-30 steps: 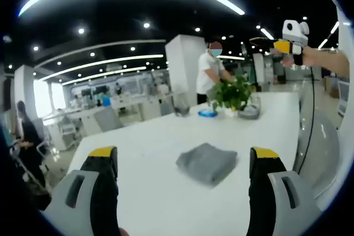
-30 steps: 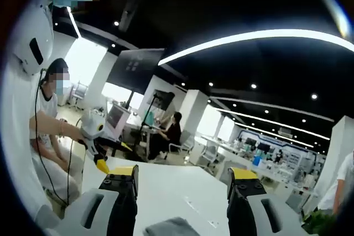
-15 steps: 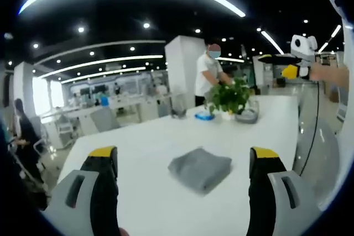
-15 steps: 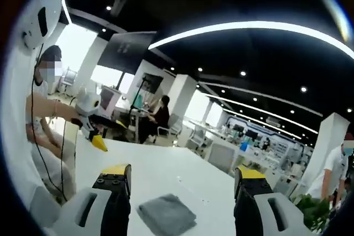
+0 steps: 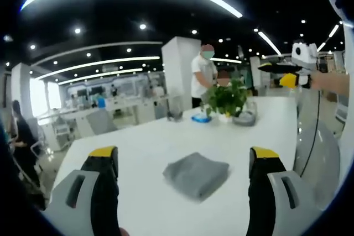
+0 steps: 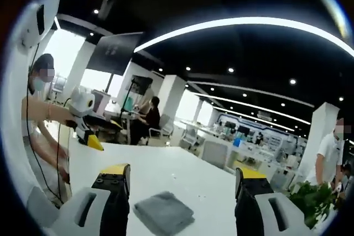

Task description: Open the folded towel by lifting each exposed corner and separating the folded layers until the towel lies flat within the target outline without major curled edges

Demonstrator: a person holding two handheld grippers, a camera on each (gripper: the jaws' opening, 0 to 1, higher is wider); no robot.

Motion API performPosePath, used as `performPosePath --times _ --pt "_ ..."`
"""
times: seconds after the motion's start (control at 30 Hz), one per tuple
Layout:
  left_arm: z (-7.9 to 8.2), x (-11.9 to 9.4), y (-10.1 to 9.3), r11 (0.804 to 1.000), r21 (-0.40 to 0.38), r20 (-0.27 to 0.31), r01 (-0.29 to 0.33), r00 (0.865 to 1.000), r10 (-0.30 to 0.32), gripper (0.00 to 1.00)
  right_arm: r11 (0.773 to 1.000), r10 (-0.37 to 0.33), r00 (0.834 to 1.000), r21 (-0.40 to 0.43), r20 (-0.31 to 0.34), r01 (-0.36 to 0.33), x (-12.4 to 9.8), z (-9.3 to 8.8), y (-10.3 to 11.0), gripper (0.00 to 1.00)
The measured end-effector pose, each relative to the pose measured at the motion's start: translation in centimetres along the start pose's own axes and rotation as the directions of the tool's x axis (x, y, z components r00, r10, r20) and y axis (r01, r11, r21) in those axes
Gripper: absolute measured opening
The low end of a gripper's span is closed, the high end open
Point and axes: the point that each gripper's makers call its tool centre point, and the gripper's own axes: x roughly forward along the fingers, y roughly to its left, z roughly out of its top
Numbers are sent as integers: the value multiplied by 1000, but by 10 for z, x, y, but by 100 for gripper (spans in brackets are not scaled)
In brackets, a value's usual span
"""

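Left gripper view: folded towel (image 5: 196,174) on table (image 5: 138,147), ahead btwn spread jaws, untouched.

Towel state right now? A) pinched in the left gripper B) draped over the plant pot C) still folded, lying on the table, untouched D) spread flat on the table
C: the grey towel lies as a folded bundle on the white table, in the open gap ahead of the left gripper, and likewise ahead of the right gripper, neither touching it.
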Motion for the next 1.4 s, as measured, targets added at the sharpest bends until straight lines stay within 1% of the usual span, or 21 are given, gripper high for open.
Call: performPosePath --times 0.07,0.1,0.13,0.27,0.43,0.47,0.57,0.6,0.73,0.77,0.83,0.97,1.07,1.1,1.17,1.23,1.27,1.3,1.33,1.4 --pt "-1 -1 2 1000 -1 -2 -3 1000 3 98 1000 -19 1000 11 18 19 -1 1 -5 78" --pt "-1 -1 3 1000 -3 -2 -5 1000 5 98 999 -40 999 27 17 40 -2 -2 -9 78" --pt "-1 -2 5 1000 -5 -2 -7 1000 7 98 999 -36 999 16 6 36 -1 -7 -7 78" --pt "-2 -4 11 1000 -9 -4 -20 1000 20 97 1000 -30 999 10 -18 30 1 -12 -5 77" --pt "0 -7 19 999 -5 -2 -43 999 43 97 999 -48 999 21 -11 48 3 -12 -13 77" --pt "-1 -7 20 999 -3 -5 -46 999 46 97 997 -70 997 22 -40 71 3 -20 -17 77" --pt "-1 -7 19 999 -6 -3 -44 999 44 97 991 -113 990 61 -82 118 1 -31 -26 76" --pt "-1 -7 18 999 -6 -4 -42 999 42 97 991 -109 988 70 -113 117 0 -37 -26 76" --pt "-1 -7 16 999 -3 -7 -35 999 35 97 988 -125 985 75 -117 134 -4 -40 -32 75" --pt "-1 -7 15 999 -3 -7 -34 999 33 97 987 -130 983 78 -128 141 -7 -43 -34 75" --pt "-1 -7 15 999 -3 -7 -33 999 33 97 987 -128 982 76 -139 140 -8 -45 -34 74" --pt "1 -5 14 1000 4 -7 -26 1000 26 97 989 -112 972 68 -205 129 -18 -60 -40 73" --pt "2 -5 14 1000 9 -8 -20 1000 20 97 991 -105 972 57 -212 119 -22 -62 -46 73" --pt "4 -4 14 1000 20 -11 -15 1000 15 97 994 -98 965 16 -244 105 -27 -66 -56 73" --pt "5 -4 15 999 29 -11 -13 1000 13 97 996 -84 962 -16 -259 83 -31 -66 -65 72" --pt "7 -3 16 1000 25 -4 -15 1000 15 97 996 -83 959 -38 -272 76 -35 -68 -76 69" --pt "7 -2 17 1000 23 -1 -15 1000 15 97 995 -95 955 -49 -281 84 -37 -70 -82 67" --pt "7 -2 17 1000 22 -1 -15 1000 15 97 991 -129 952 -74 -276 113 -39 -70 -91 68" --pt "7 -1 17 1000 22 -1 -15 1000 15 97 990 -131 954 -77 -271 114 -39 -70 -92 68" --pt "4 1 17 1000 26 -8 -13 1000 14 97 992 -124 952 -47 -279 115 -41 -75 -97 67"
